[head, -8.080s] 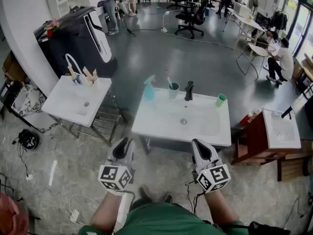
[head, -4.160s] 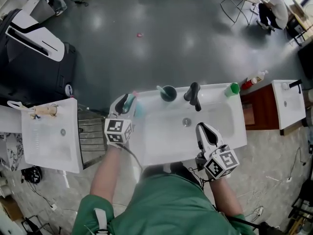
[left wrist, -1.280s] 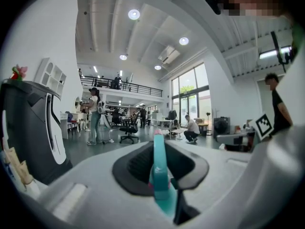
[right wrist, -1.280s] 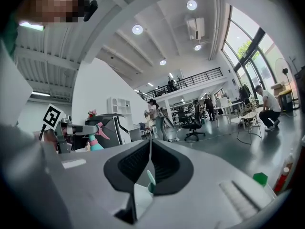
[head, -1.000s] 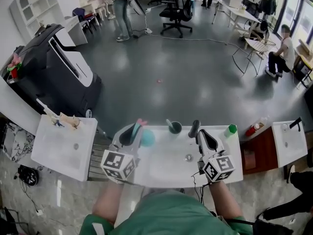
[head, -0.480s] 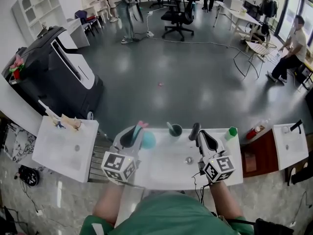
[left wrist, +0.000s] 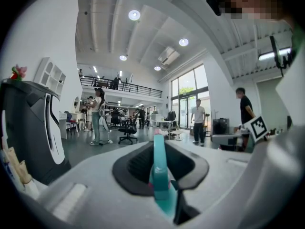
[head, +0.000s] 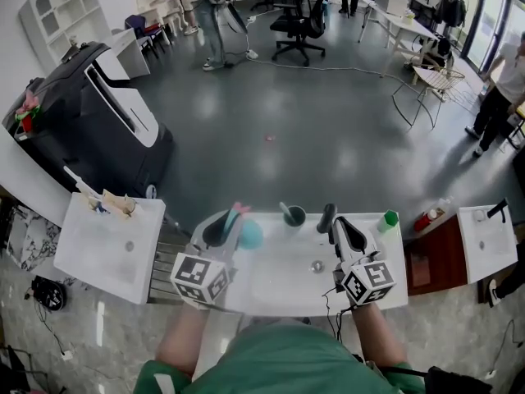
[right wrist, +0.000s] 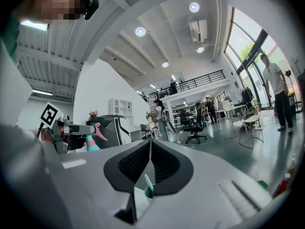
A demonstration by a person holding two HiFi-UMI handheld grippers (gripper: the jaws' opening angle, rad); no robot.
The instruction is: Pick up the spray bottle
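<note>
Grips bottle upright by neck in left claw, long axis vertical, nozzle toward 12 o'clock. Holds both claws level, forward; right claw at 3 o'clock, pinched together, empty.

Here's the spray bottle, smooth teal plastic, set against ribbed matt black pads. The white washbasin looks smooth and glossy. Up at twelve o'clock the grey floor gleams, polished.
</note>
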